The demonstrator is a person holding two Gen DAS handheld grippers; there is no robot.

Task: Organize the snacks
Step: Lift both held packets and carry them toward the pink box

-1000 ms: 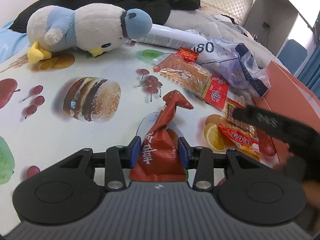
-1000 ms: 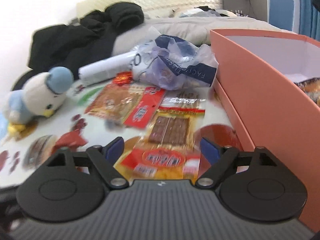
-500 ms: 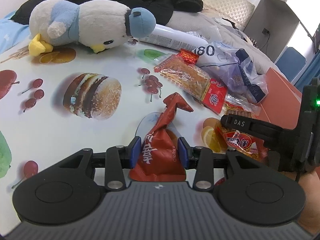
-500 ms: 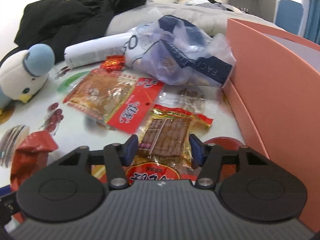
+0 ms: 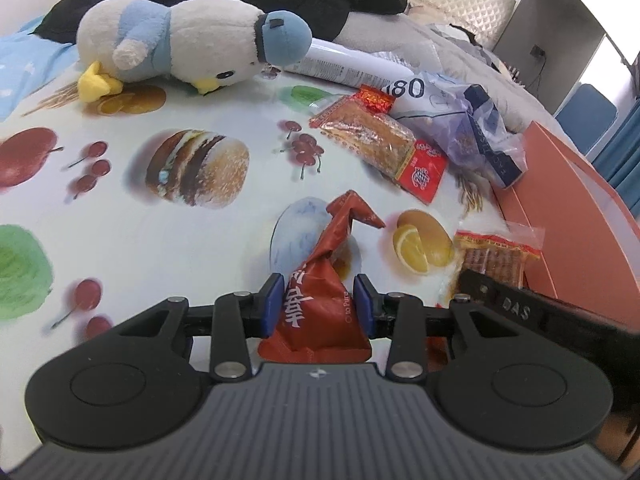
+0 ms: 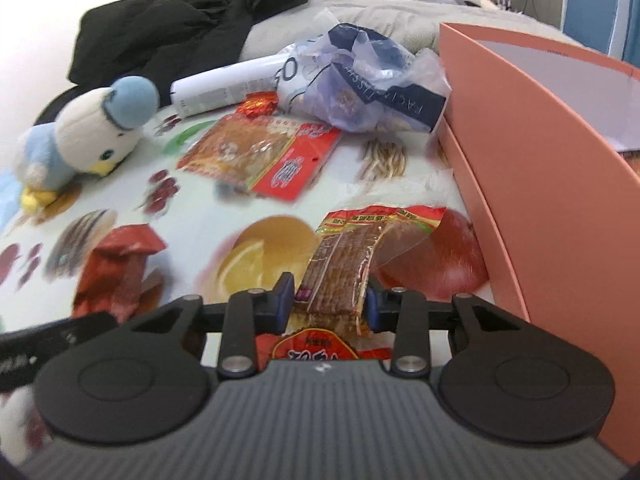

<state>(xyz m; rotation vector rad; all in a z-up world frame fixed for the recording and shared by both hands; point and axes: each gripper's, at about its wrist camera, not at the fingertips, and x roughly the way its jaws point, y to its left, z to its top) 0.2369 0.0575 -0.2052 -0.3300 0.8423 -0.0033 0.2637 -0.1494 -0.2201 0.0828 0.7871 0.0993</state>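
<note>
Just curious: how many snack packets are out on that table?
3, plus a small red candy: red pouch in left gripper, brown-bar packet in right gripper, flat packet beyond. Bag may hide more.

The red snack pouch (image 5: 320,312) held in the left tongs (image 5: 318,305) shows "to Pure" beside a large white Chinese character. "80" is printed on the white tube (image 5: 400,87). The right tongs' black arm (image 5: 516,314) reads "DAS". The crumpled plastic bag (image 6: 372,92) carries dark-band lettering, possibly "FACIAL", too creased to confirm.
</note>
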